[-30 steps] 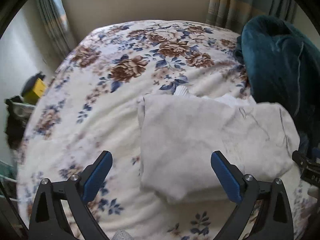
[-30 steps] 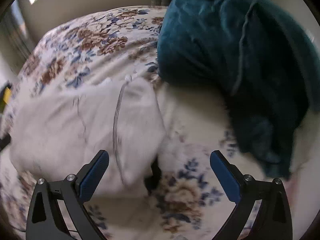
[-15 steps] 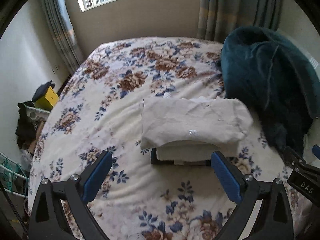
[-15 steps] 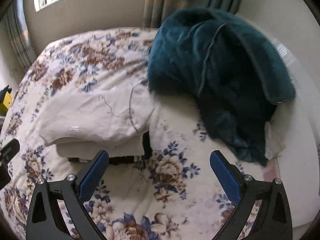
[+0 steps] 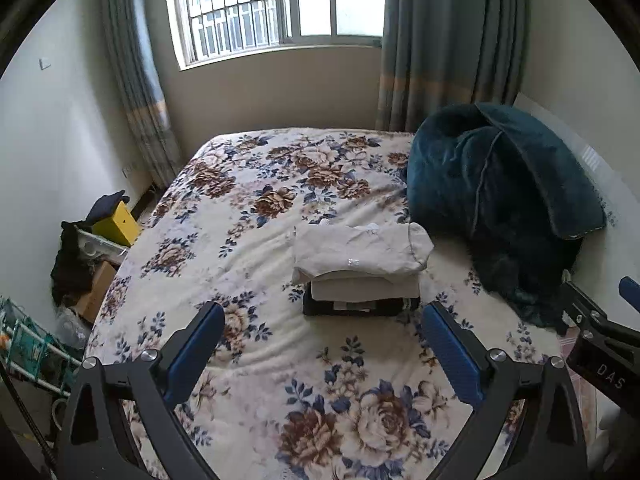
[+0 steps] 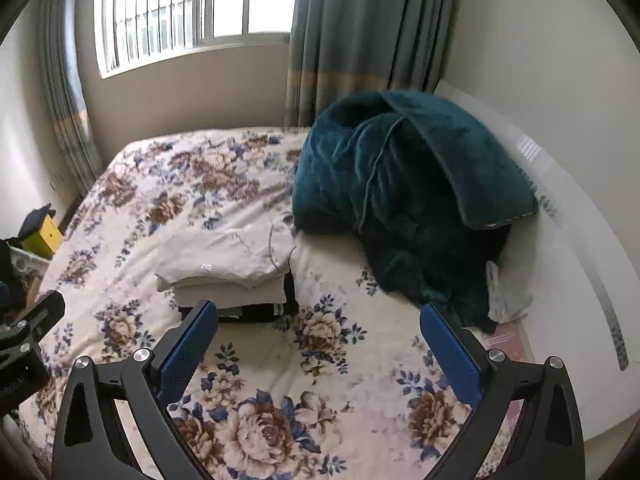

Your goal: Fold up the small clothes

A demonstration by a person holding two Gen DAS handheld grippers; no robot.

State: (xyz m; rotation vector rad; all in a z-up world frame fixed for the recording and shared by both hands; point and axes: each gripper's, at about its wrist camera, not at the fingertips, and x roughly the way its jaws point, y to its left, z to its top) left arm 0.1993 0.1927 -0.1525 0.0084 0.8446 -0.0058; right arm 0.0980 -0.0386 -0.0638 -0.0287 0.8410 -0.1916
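The left claw (image 5: 320,350) was held above the bed with its blue pads (image 5: 195,350) spread wide apart and nothing between them; the right claw (image 6: 318,346) was likewise held with its blue fingers (image 6: 450,354) set wide apart and empty. Beyond both claws, well apart from them, a stack of folded clothes (image 5: 360,270) was seen lying on the floral bedspread (image 5: 248,208), near the middle of the bed. The stack was topped by a cream garment (image 6: 228,256), under which a second cream piece and a black piece (image 5: 360,307) at the bottom were laid. Just beside the stack, toward the right, a crumpled teal blanket (image 6: 404,196) was heaped against the white headboard (image 6: 580,248). A barred window (image 5: 276,4) flanked by grey-green curtains (image 5: 444,40) was seen at the far wall, and a yellow box (image 5: 116,222) was seen beside the bed on the left.
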